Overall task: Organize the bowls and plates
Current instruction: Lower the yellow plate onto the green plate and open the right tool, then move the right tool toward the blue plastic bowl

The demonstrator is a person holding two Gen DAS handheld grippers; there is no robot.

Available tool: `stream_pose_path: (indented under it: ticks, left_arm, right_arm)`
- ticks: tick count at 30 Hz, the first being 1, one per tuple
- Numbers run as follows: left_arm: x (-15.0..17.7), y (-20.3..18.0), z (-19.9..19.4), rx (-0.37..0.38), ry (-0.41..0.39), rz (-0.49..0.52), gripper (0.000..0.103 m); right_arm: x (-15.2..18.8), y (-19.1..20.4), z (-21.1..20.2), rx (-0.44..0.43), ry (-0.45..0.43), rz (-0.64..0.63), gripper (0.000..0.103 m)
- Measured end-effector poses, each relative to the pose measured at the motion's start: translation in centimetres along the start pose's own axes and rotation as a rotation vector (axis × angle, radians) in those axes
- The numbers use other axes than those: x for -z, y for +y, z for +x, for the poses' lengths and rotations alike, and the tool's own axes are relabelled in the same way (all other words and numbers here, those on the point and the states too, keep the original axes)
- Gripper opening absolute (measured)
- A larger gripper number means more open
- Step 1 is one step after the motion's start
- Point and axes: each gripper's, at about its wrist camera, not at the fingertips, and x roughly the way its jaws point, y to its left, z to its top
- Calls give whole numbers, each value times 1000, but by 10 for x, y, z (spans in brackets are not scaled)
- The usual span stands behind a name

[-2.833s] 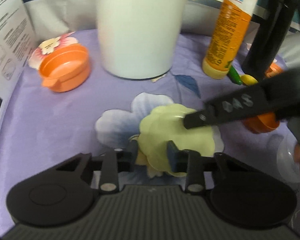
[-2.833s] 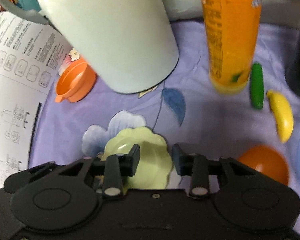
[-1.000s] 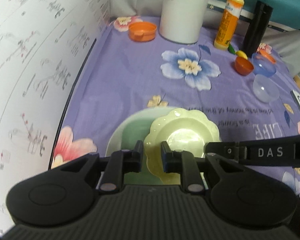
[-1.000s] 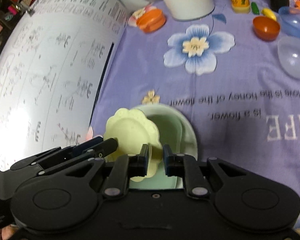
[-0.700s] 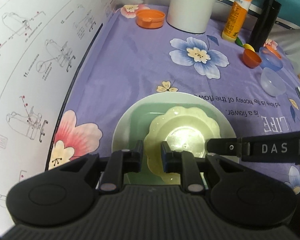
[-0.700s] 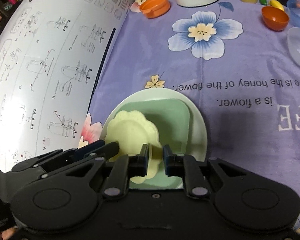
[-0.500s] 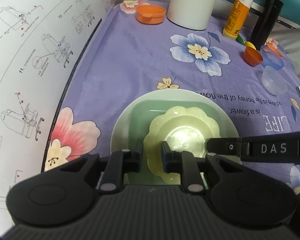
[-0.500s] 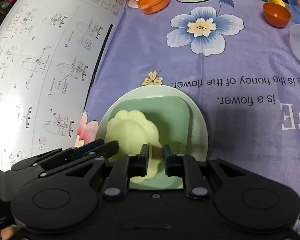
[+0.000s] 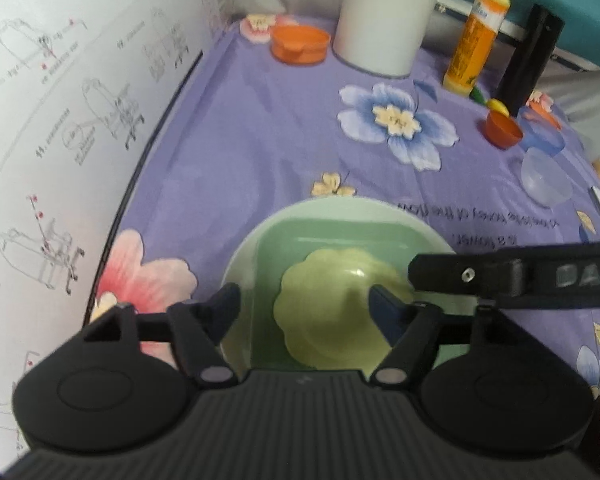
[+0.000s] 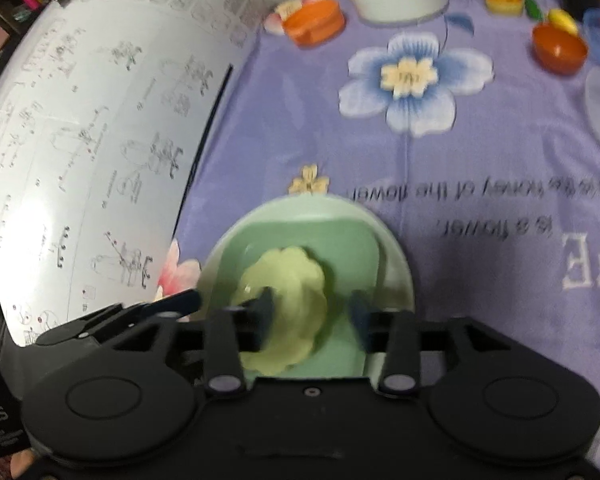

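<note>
A pale yellow scalloped plate lies inside the square well of a light green plate on the purple flowered cloth. My left gripper straddles its near edge. The jaws are opening and the pads stand clear of the rim. In the right wrist view the same scalloped plate rests in the green plate. My right gripper hangs over it with jaws opening, and neither pad presses on it. The right gripper's finger crosses the left view from the right.
A large white instruction sheet curves up along the left. At the back stand a white jug, an orange lidded dish, an orange bottle and a black cylinder. A small orange bowl and a clear bowl sit at right.
Both grippers were shut on the scalloped plate's rim; their jaws have spread apart and let go. The plate now rests in the green plate.
</note>
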Motion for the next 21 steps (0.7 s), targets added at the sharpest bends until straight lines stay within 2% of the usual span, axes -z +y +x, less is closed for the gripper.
stream_pose_path:
  ticks: [1, 2, 5, 9, 21]
  left_arm:
    - [-1, -1, -3, 3, -12, 2, 85]
    - [-1, -3, -5, 4, -27, 7, 94]
    - [-3, -11, -8, -4, -58, 32, 99]
    - [-3, -20, -8, -5, -70, 48, 103]
    - [-1, -32, -4, 3, -39, 66, 103]
  right_arm:
    - [0, 0, -6, 6, -26, -17, 78]
    - [0, 0, -11, 16, -50, -34, 82]
    - [-1, 0, -23, 40, -103, -65, 98]
    - [-2, -1, -29, 66, -131, -94, 103]
    - [3, -19, -33, 83, -117, -36, 103]
